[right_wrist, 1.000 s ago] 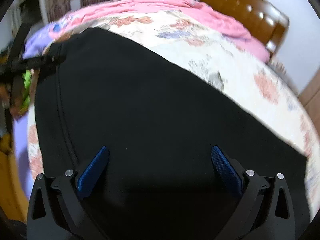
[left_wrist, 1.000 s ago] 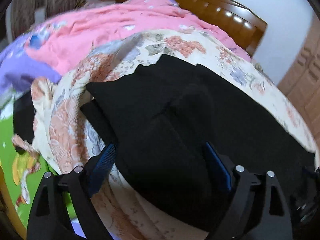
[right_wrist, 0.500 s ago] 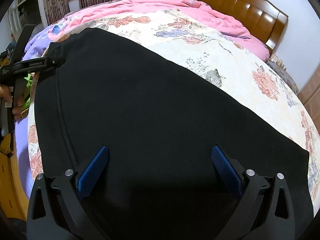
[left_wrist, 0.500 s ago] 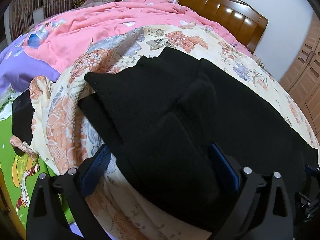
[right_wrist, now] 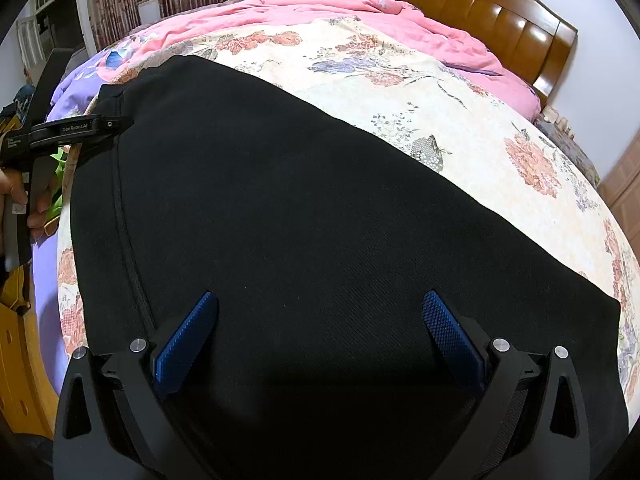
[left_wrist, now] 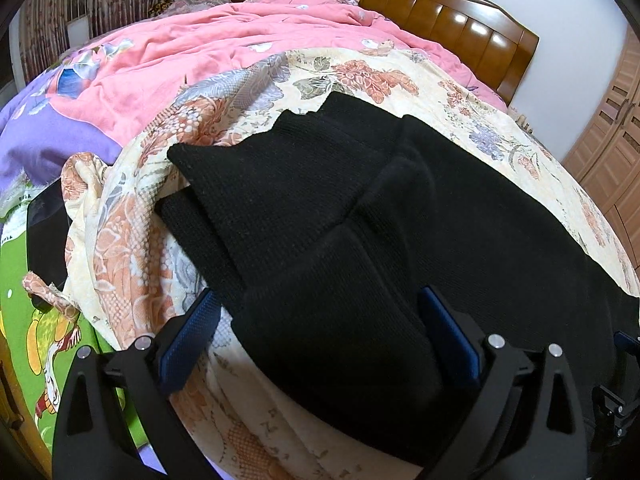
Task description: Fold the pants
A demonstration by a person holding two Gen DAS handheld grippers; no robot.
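Note:
Black pants (left_wrist: 320,216) lie on a floral bedspread. In the left wrist view their leg ends are bunched and overlapped near the bed's edge. My left gripper (left_wrist: 320,332) is open, its jaws straddling a raised fold of the pants without pinching it. In the right wrist view the pants (right_wrist: 300,220) lie flat and wide. My right gripper (right_wrist: 320,332) is open just above the cloth. The left gripper also shows in the right wrist view (right_wrist: 80,128) at the pants' far left edge.
A floral bedspread (right_wrist: 460,128) covers the bed, with a pink quilt (left_wrist: 208,52) behind and a wooden headboard (right_wrist: 500,24) at the back. A purple sheet (left_wrist: 44,136) and a green printed mat (left_wrist: 24,280) lie at the left. A wooden wardrobe (left_wrist: 612,136) stands at the right.
The left gripper has pulled back and dropped slightly, so the bunched leg ends show more fully. The right gripper has hardly moved. Both stay open.

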